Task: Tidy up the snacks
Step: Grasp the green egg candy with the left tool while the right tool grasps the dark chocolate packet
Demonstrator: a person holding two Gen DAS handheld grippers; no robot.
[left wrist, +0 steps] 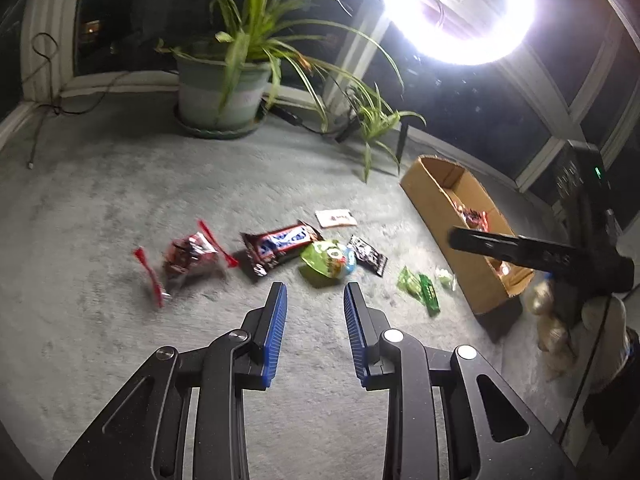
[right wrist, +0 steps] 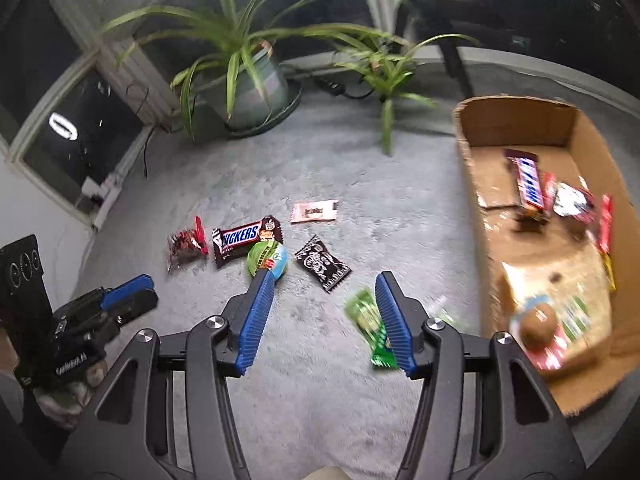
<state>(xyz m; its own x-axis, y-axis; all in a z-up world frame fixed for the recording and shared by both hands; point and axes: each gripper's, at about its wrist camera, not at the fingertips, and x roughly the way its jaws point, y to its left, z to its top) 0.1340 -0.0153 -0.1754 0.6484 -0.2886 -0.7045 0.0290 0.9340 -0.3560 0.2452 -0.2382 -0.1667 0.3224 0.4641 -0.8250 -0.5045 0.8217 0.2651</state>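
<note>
Snacks lie on the grey carpet: a red-ended candy bag (left wrist: pixel 188 258) (right wrist: pixel 186 248), a Snickers bar (left wrist: pixel 280 246) (right wrist: pixel 244 238), a green round pack (left wrist: pixel 328 260) (right wrist: pixel 266 260), a black sachet (left wrist: pixel 368 256) (right wrist: pixel 323 264), a pink sachet (left wrist: pixel 335 218) (right wrist: pixel 314 212) and a green wrapper (left wrist: pixel 420 286) (right wrist: pixel 368 320). A cardboard box (left wrist: pixel 436 220) (right wrist: pixel 480 184) at the right holds several snacks. My left gripper (left wrist: pixel 316 294) is open and empty above the carpet, near the green pack. My right gripper (right wrist: pixel 324 284) is open and empty, its right finger beside the green wrapper.
A potted spider plant (left wrist: pixel 224 92) (right wrist: pixel 256 88) stands at the back, with a smaller plant (left wrist: pixel 376 120) (right wrist: pixel 388 76) and cables by the window. A bright ring light (left wrist: pixel 456 8) glares at the upper right. The right gripper shows in the left wrist view (left wrist: pixel 520 250).
</note>
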